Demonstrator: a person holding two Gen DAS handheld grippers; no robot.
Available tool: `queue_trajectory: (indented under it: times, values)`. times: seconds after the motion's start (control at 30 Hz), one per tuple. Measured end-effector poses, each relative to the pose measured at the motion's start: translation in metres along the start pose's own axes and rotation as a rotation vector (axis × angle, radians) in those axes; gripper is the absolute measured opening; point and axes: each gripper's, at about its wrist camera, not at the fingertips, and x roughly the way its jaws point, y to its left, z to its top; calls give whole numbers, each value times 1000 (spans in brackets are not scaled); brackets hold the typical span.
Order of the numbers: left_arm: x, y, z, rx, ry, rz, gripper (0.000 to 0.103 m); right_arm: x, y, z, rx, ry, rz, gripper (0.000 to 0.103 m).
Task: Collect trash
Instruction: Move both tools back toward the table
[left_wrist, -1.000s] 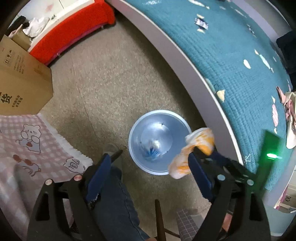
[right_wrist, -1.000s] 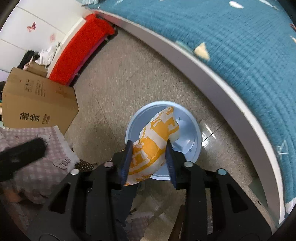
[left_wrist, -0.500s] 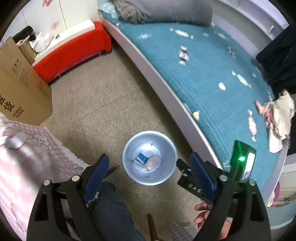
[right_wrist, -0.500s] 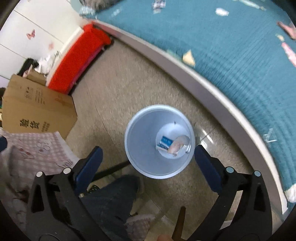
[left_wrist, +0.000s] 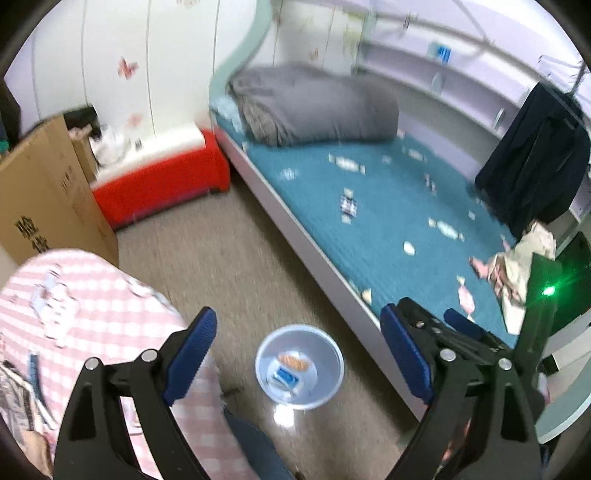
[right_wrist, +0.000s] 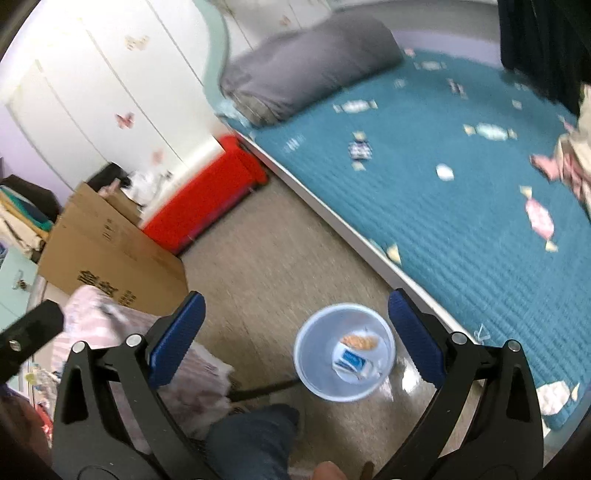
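A pale blue bin (left_wrist: 332, 352) (right_wrist: 306, 350) stands on the floor beside the bed. In it lie an orange wrapper (left_wrist: 295, 362) (right_wrist: 358, 341) and a blue-and-white packet (left_wrist: 286, 376) (right_wrist: 351, 360). High above the bin my left gripper (left_wrist: 297, 314) is open with nothing between its blue pads. My right gripper (right_wrist: 295, 299) is also open and empty over the bin. Several small wrappers lie scattered on the teal bedcover (left_wrist: 369, 229) (right_wrist: 424, 206), among them a checked one (left_wrist: 349, 203) (right_wrist: 360, 147) and a pink one (left_wrist: 465, 297) (right_wrist: 539, 219).
A cardboard box (left_wrist: 40, 192) (right_wrist: 107, 254) and a red bench (left_wrist: 159, 184) (right_wrist: 207, 192) stand at the left. A pink checked cloth (left_wrist: 85, 306) lies near left. A grey duvet (left_wrist: 314, 107) and crumpled clothes (left_wrist: 517, 266) are on the bed. A person's jeans leg (right_wrist: 251, 439) is below.
The right gripper opened and let go of the orange wrapper, which now lies in the bin. Both grippers rose and tilted up, bringing the bed and wall into view.
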Motion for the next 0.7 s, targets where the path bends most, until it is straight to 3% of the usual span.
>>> queue_trajectory:
  times: [0.3, 0.7]
  values:
    - [-90, 29, -16, -26, -206, 50, 88, -75, 82, 12, -120, -122, 73, 97]
    - [-173, 104, -56, -146, -333, 169, 88, -123, 181, -11, -267, -161, 231, 97]
